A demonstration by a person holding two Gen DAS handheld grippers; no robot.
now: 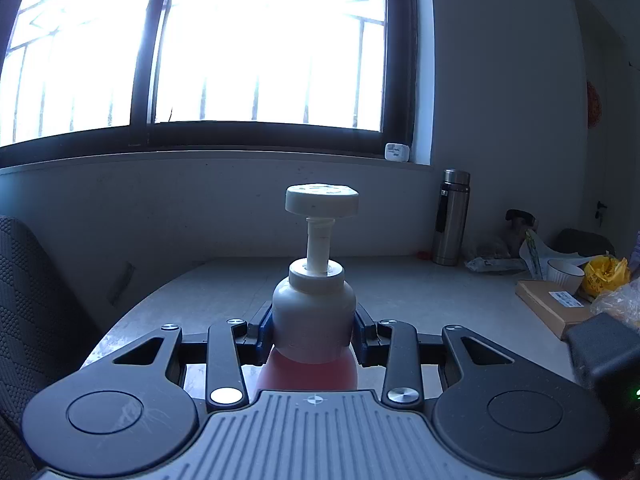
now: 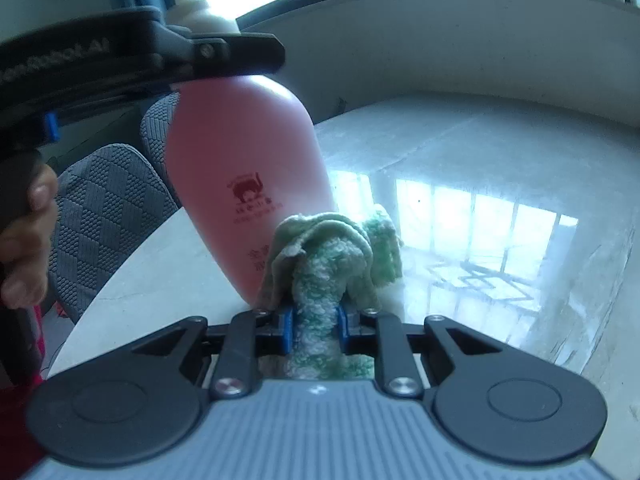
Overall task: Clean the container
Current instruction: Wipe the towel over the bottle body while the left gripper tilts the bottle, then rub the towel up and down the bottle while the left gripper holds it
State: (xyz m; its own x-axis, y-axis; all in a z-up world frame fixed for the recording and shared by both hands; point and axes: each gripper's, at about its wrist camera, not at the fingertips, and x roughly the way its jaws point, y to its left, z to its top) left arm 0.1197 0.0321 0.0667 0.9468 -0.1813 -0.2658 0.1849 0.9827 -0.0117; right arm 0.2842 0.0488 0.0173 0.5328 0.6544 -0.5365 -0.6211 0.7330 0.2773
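Polished grey desk [image 2: 460, 160] below a barred window [image 1: 260, 40], clutter well beyond the fingers at the far corner. Pink pump bottle [image 2: 244, 152] is the container: upright, clear of the desk, held by the left gripper [image 1: 314, 330], fingers clamped on its white collar beneath the pump head [image 1: 322, 198]. Judged smooth, rigid, moderately heavy if full, slippery when wet; the collar is the sound hold, not the pump stem. Right gripper [image 2: 314, 326] has its fingers closed narrow on a green cloth [image 2: 328, 264], whose bunched end, just ahead of the fingertips, touches the bottle's lower side.
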